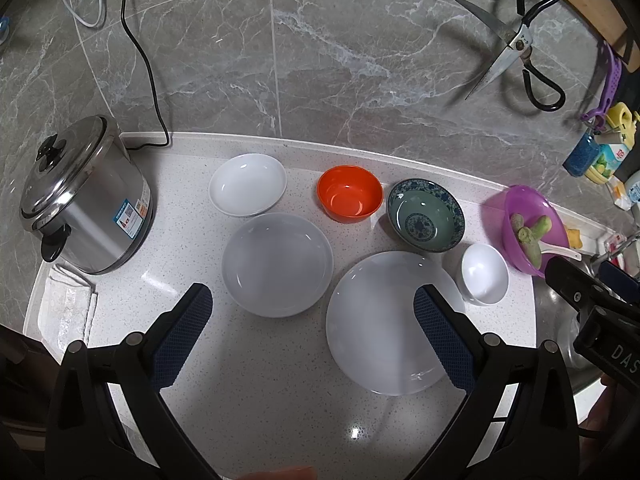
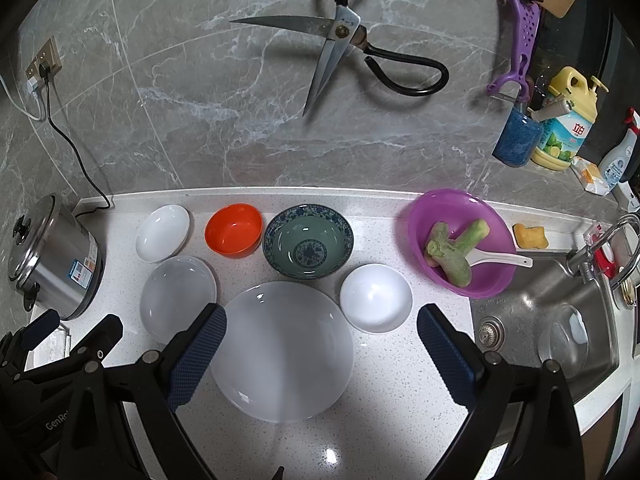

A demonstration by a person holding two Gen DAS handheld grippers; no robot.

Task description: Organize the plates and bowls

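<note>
1. While both the left gripper and right gripper hover spread and empty, the dishes lie unstacked on the speckled white countertop.
2. The large glossy white plate could slip from a shallow rim pinch.
3. Its neighbour, the small white bowl, might get knocked toward the steel sink.

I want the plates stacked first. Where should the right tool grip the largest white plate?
Judging by its pose, grip the largest white plate at its near rim, coming in low from the front. It lies flat and too wide to span, its far rim is crowded by the blue-patterned bowl, and the right tool hangs open above it.
</note>
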